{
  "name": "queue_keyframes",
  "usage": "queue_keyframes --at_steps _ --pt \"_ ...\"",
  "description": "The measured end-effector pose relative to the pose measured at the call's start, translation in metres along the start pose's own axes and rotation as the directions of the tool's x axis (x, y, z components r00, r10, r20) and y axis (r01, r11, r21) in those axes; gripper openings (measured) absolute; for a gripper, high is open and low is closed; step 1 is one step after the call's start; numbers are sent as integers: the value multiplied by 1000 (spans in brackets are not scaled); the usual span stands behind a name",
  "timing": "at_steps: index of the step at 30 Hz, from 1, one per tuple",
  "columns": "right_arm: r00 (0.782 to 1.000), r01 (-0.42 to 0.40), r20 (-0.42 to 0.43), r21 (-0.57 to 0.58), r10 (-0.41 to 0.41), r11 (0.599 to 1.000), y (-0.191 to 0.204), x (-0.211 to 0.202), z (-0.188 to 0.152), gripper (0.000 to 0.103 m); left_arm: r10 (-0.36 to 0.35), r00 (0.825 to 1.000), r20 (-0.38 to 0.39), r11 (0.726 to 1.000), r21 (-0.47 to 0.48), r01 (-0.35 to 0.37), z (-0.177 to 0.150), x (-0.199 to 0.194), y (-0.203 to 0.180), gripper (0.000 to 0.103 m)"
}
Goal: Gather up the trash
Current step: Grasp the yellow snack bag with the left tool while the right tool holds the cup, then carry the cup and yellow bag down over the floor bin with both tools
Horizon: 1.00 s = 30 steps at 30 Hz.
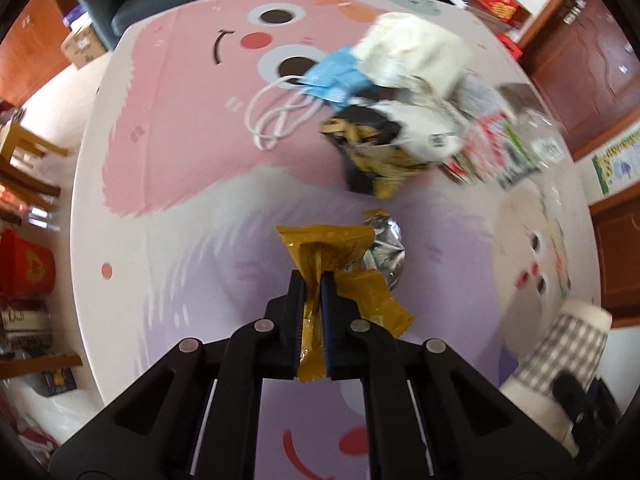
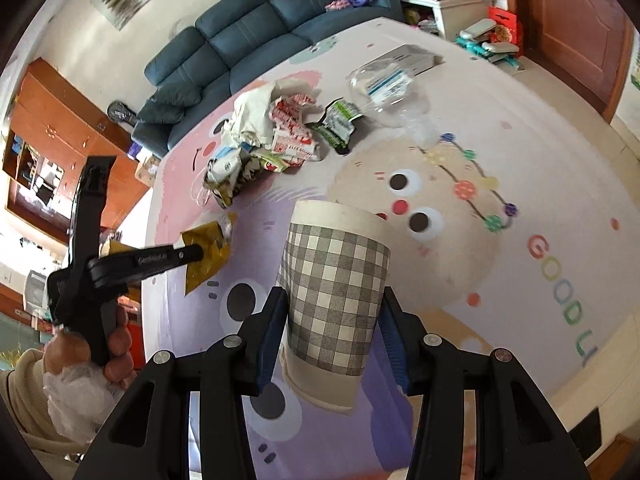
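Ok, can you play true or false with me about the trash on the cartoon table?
1. The left gripper pinches a yellow wrapper. True.
2. The right gripper holds a glass bottle. False: it holds a checkered paper cup.
3. A blue face mask lies in the trash pile. True.
4. The table is plain white. False: it shows pink and purple cartoon faces.
5. The clear plastic bottle stands upright. False: it lies on its side.

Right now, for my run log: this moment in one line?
left gripper: shut on yellow wrapper | right gripper: shut on checked paper cup | trash pile: on table
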State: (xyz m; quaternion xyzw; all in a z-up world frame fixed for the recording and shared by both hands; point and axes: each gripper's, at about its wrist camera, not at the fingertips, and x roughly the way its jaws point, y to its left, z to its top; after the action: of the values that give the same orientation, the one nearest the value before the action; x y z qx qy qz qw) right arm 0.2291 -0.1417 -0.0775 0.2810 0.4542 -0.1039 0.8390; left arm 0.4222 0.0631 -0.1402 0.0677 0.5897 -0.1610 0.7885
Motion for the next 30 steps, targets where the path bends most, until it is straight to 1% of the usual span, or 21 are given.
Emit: queue_keyframes --at_steps 4,6,8,12,15,19,25,30 --pt "999 8 40 0 -8 1000 -12 -27 -16 45 -9 1000 13 996 90 8 -26 -22 -32 5" --pt "998 23 59 -6 -22 1000 -19 -43 -27 45 -23 1000 11 992 126 21 -42 -34 -40 5" --pt "997 30 77 -9 -29 1000 -27 -60 -37 45 -34 999 11 986 162 32 -54 -42 -58 5" --pt "994 23 107 -19 -21 1000 -46 -91 -55 45 -60 998 34 974 222 51 -84 -64 -99 5" --pt "992 17 128 -45 -11 999 -60 -113 -68 45 -77 996 55 970 237 62 -106 -80 -124 5" --pt "988 5 152 -70 6 998 -83 -144 -88 45 -79 993 93 966 253 53 -130 -97 -159 5" --pt "985 -11 168 -93 26 996 -135 -201 -126 45 -76 986 146 968 249 37 -180 -128 -213 5" --pt "986 -39 160 -75 51 996 -178 -230 -154 45 -59 977 206 962 275 0 -224 -151 -253 5"
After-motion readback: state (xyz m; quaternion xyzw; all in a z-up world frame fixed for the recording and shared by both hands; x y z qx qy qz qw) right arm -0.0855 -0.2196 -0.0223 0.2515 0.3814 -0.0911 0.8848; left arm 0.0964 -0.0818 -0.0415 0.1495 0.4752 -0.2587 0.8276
